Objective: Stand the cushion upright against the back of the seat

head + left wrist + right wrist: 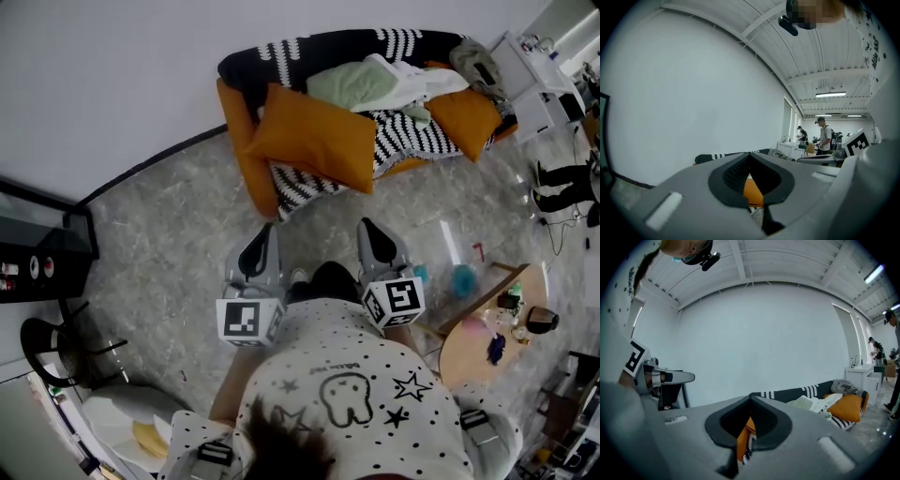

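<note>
An orange cushion (314,138) lies tilted on the left end of the sofa (236,131), resting on the black-and-white striped cover. My left gripper (265,234) and right gripper (367,228) are side by side over the floor, a short way in front of the sofa and pointing at it. Both are shut and hold nothing. In the left gripper view the cushion (753,192) shows as an orange patch through the gap below the closed jaw tips (750,157). The right gripper view shows the same cushion (742,440) below its own tips (751,401).
A second orange cushion (466,119) and a pile of pale green and white cloth (375,82) lie further right on the sofa. A round wooden table (469,349) with small items stands at my right, and a black stand (47,352) at my left. People stand far off (825,136).
</note>
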The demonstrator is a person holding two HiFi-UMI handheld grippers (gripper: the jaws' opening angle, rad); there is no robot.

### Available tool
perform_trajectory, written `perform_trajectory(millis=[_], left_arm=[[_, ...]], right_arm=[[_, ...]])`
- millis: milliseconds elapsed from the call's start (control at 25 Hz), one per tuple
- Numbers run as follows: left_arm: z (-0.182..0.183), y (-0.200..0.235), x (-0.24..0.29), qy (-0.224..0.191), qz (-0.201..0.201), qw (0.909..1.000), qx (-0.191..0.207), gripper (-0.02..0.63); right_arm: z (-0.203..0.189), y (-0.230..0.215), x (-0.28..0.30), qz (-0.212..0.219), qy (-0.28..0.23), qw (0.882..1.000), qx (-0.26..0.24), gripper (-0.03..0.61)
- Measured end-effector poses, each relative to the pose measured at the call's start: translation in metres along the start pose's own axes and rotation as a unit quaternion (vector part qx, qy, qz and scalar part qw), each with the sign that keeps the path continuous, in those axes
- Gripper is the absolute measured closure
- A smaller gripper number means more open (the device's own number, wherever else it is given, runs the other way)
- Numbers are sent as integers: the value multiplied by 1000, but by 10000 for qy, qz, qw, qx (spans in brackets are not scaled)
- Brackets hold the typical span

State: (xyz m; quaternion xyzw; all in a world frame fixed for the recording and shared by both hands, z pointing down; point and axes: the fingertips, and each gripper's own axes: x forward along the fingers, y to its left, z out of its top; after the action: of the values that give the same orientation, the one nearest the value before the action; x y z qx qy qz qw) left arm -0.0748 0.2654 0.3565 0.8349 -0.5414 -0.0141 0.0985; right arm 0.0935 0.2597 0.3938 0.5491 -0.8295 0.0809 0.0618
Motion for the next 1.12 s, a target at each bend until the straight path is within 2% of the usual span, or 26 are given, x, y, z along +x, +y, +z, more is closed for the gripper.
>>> perform_trajectory(millis=[240,440,720,1120], left_arm=[[-1,9,16,41,110,9999,11,617],[3,17,36,55,302,9995,-56,617],[18,18,74,-123,512,9986,-89,617],[18,9,119,-179,682,9974,-164,617]], right_arm=[[2,-9,21,58,69,10000,-37,581],[6,-18,46,281,111,9995,-90,581],[27,-53,78,430,54,9988,-247,581],[29,-92,104,622,116,9977,-227,581]])
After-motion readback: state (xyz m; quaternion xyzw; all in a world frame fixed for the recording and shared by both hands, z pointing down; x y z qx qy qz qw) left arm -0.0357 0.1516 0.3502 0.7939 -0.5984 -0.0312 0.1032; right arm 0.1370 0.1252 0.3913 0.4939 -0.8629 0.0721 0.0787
